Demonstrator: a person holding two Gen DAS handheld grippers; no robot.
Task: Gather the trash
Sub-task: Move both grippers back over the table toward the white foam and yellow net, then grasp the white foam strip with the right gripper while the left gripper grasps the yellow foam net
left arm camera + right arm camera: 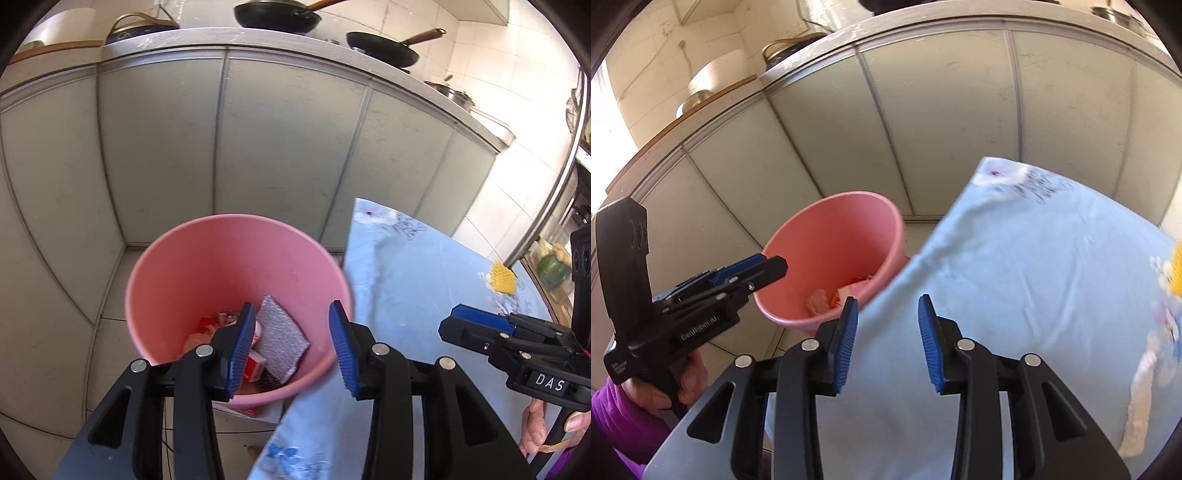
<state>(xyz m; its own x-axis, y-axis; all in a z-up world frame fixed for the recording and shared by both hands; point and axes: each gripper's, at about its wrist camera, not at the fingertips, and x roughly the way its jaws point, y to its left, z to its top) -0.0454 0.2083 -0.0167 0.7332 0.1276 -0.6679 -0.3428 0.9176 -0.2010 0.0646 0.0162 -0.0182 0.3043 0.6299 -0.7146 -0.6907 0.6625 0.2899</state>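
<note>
While both tools gape empty, left tool (291, 343) over pink bin (207, 258) holding silver pad (282, 341) and wrappers, right tool (886, 341) above blue tabletop (1034, 258): swing toward yellow scrap (501, 277) near far edge, pinch centrally, lift clear before carrying binward.

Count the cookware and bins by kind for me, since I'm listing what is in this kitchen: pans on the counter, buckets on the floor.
Frying pans: 2, and
Pink bucket: 1
Total: 3
</note>
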